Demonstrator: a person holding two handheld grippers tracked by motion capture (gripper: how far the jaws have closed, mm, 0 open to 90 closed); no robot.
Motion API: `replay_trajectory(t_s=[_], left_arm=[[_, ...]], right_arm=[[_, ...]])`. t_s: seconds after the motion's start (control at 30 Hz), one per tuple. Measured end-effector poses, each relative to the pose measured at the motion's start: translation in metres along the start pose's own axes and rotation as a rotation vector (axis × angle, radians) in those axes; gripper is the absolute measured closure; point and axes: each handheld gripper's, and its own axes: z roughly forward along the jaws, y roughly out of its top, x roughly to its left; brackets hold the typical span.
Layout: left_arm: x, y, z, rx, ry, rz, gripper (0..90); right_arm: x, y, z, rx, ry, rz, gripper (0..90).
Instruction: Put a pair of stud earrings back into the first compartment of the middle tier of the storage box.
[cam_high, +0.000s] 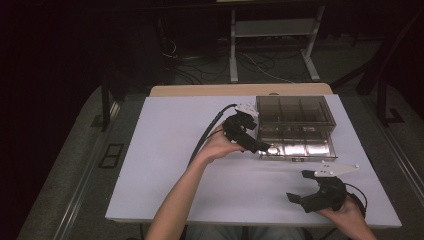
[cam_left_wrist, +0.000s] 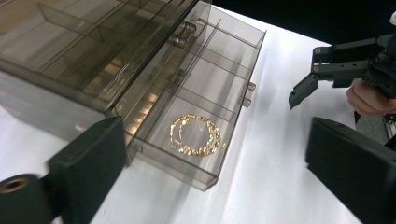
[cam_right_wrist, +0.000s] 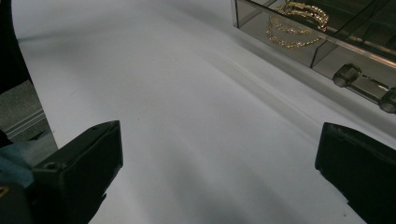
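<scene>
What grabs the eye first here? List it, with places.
A gold chain gleams, coiled in the end compartment of the open drawer of a smoky clear box at the table's far right. The left claw hangs open over that drawer with nothing between its jaws. The right claw rests open near the front edge.

Left gripper (cam_high: 263, 148) open at drawer (cam_high: 295, 147).

Lab: white table (cam_high: 165, 165), floor cables (cam_high: 250, 62)
</scene>
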Motion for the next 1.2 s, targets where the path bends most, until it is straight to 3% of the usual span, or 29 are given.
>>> replay_trajectory(t_s=[0.5,1.2], left_arm=[[0.001,-0.031,-0.028,-0.029,0.057,-0.031,0.0],[-0.002,-0.076,-0.059,-0.086,0.102,-0.083,0.0]], right_arm=[[0.002,0.001,0.002,0.007,0.003,-0.003,0.2],[0.002,0.000,0.003,0.011,0.000,-0.004,0.2]])
